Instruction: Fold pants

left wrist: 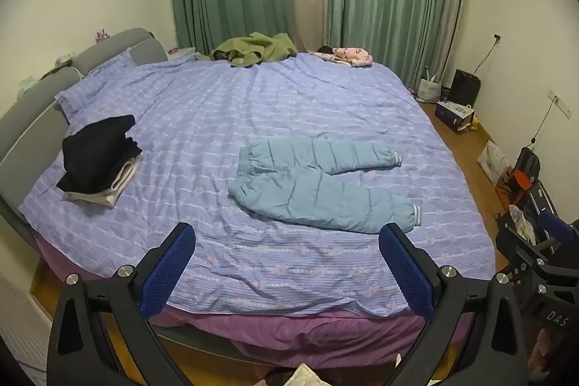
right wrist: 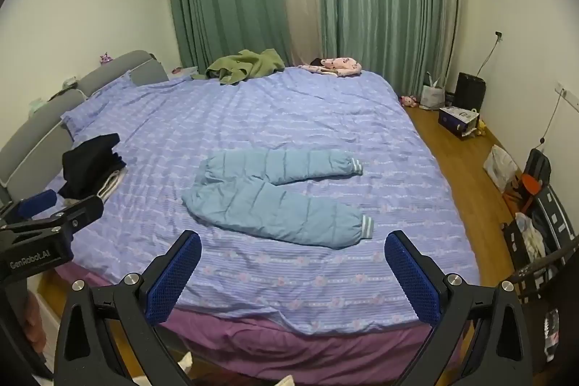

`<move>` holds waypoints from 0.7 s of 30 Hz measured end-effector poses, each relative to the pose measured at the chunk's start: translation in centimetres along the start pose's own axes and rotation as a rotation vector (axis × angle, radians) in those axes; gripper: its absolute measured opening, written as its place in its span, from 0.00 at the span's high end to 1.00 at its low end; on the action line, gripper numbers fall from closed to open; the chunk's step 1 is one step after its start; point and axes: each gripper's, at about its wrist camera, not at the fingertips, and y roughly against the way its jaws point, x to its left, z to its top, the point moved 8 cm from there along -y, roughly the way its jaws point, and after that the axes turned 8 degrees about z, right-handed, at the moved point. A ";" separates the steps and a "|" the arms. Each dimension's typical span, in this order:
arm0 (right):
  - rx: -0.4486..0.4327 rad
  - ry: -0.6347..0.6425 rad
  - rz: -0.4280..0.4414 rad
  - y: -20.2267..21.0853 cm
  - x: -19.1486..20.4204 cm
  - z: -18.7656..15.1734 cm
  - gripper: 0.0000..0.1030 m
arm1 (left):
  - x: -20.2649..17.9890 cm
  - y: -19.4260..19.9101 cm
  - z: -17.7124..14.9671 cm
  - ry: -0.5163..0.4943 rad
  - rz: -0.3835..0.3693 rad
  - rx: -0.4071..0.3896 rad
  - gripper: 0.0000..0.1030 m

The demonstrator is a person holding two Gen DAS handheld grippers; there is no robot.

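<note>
Light blue padded pants (left wrist: pixel 318 183) lie flat on the purple bedspread (left wrist: pixel 224 104), legs spread in a V with the striped cuffs to the right and the waist to the left. They also show in the right wrist view (right wrist: pixel 275 198). My left gripper (left wrist: pixel 287 263) is open and empty, held above the bed's near edge, short of the pants. My right gripper (right wrist: pixel 293 270) is open and empty, likewise short of the pants, near the lower cuff. The right gripper shows at the right edge of the left wrist view (left wrist: pixel 535 241).
A stack of folded dark and white clothes (left wrist: pixel 97 161) sits at the left of the bed by the grey headboard (left wrist: pixel 32 118). A green garment (left wrist: pixel 253 47) and a pink garment (left wrist: pixel 347 56) lie at the far edge. Bags and boxes (left wrist: pixel 456 113) line the wooden floor at right.
</note>
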 end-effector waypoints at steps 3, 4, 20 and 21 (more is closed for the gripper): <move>-0.007 0.001 0.002 0.1 0.0 -0.1 0.00 | 0.3 0.0 0.2 -0.006 0.006 0.004 0.00; -0.008 0.001 0.003 0.2 0.0 -0.1 0.00 | 0.1 0.3 -0.1 -0.015 0.020 -0.015 0.00; -0.013 0.001 0.000 1.3 -0.2 -0.1 0.00 | -0.6 2.9 1.7 -0.027 0.024 -0.038 0.00; -0.013 0.001 0.000 1.3 -0.2 -0.1 0.00 | -0.6 3.0 1.8 -0.023 0.024 -0.038 0.00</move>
